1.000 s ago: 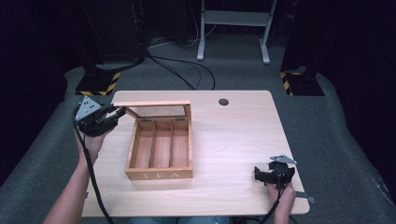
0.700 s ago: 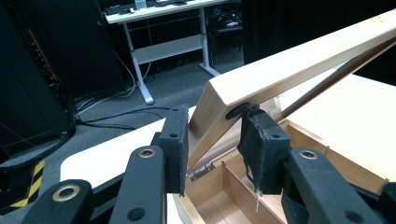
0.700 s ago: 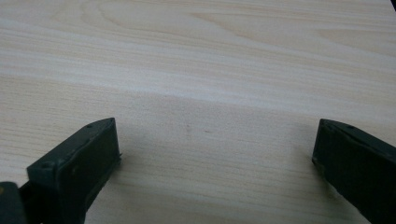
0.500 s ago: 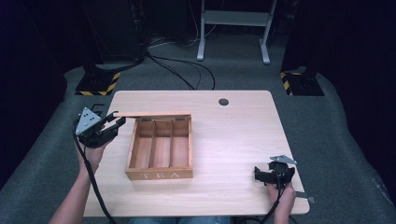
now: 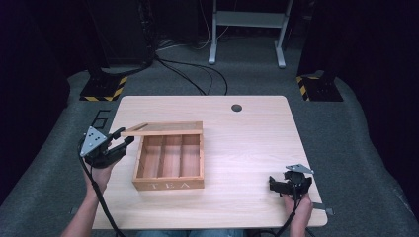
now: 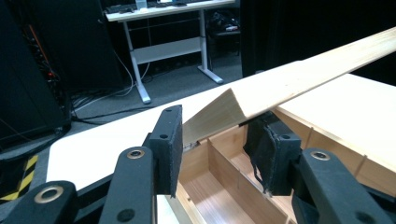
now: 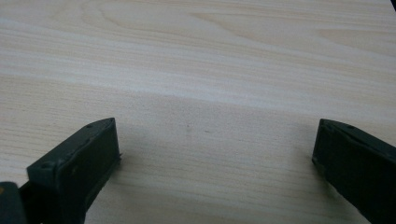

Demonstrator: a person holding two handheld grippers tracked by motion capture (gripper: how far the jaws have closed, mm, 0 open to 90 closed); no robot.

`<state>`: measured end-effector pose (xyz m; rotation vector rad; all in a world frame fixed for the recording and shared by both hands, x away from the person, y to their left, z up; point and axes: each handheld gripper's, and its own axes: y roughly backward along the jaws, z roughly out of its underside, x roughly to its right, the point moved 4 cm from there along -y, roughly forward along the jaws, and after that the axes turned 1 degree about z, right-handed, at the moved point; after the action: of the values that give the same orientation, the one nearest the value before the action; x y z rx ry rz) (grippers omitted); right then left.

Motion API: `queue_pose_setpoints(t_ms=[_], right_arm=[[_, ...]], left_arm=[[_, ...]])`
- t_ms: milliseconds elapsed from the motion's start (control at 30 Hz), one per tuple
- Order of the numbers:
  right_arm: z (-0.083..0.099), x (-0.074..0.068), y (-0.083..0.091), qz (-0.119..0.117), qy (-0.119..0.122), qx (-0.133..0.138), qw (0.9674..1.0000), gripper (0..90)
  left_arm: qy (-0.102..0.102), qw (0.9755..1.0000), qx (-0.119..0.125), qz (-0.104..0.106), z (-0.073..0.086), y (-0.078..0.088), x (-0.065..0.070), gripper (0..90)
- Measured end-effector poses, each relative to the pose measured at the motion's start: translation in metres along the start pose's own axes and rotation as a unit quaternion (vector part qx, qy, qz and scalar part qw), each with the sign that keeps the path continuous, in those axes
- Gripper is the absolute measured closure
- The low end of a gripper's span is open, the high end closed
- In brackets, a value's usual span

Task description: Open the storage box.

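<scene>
A wooden tea box sits left of centre on my worktop, its front face lettered "TEA" turned toward the near edge. In the high view its outline is close to square, slightly longer from back to front, and three long compartments run side by side from the back wall to the front. The hinged lid stands partly raised along the back edge, its long axis lying left to right across the worktop, its free edge tipped up and reaching out past the box's left wall.

My left gripper hangs just off the box's back-left corner, held in a hand over the worktop's left edge, pointing right toward the lid. In the left gripper view its jaws stand apart, released, with the lid's corner showing between the two pads; I cannot tell whether either pad touches the wood. Below the lid the open compartments of the box are visible.

My right gripper rests low near the worktop's near-right corner, well apart from the box, pointing left. In the right gripper view its jaws are spread wide over bare wood, holding nothing.
</scene>
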<state>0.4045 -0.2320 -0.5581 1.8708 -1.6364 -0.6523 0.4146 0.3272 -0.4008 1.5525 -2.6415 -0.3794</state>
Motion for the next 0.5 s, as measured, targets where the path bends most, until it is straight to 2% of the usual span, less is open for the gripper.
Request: queue_pose_setpoints(t_ms=[367, 500], right_arm=[[0.000, 0.000, 0.000, 0.000, 0.003, -0.003, 1.0000, 0.1], [0.000, 0.000, 0.000, 0.000, 0.002, -0.001, 1.0000, 0.1]], left_arm=[[0.010, 0.9998, -0.011, 0.009, 0.027, 0.009, 0.010, 52.2], [0.019, 0.9995, -0.015, 0.020, 0.040, 0.011, 0.012, 50.7]])
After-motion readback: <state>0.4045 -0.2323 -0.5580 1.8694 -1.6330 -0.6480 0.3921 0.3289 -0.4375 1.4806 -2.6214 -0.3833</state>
